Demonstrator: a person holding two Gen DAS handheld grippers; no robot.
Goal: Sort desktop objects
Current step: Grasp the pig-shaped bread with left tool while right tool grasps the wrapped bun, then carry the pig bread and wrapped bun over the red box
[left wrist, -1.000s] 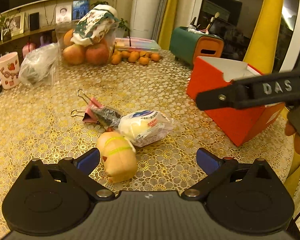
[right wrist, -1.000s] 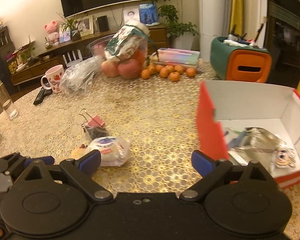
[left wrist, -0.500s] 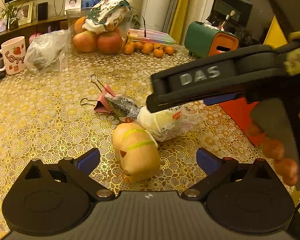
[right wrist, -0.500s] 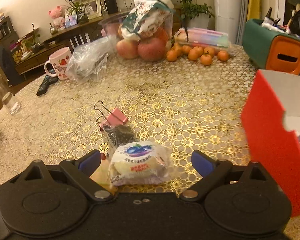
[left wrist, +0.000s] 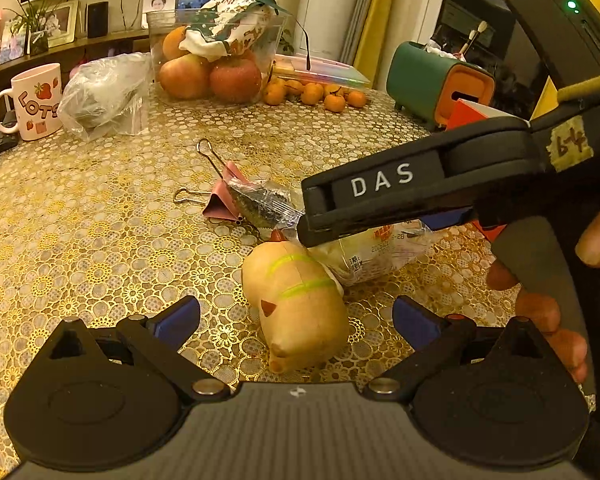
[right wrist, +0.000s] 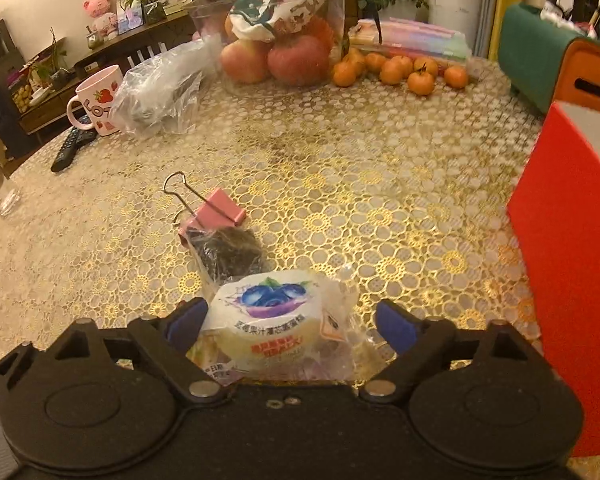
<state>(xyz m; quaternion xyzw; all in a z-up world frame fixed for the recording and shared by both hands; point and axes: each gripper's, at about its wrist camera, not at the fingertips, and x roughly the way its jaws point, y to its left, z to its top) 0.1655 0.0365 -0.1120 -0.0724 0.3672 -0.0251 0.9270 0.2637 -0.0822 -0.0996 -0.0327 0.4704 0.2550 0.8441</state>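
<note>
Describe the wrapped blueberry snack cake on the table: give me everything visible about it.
The wrapped blueberry snack cake is a round, pale yellow cake sealed in crinkly clear plastic, its white label printed with blueberries and a red text band. It lies flat on the gold-patterned tablecloth, between the blue pads of the right gripper, whose jaws are closing but not yet pressing it. A small dark packet lies against its far edge, and in the left wrist view a tan plush toy lies against it.

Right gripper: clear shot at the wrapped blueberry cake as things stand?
Probably yes. The right gripper already straddles the wrapped cake, jaws closing with nothing between pads and wrapper. The dark packet and the plush toy only crowd its edges.
</note>
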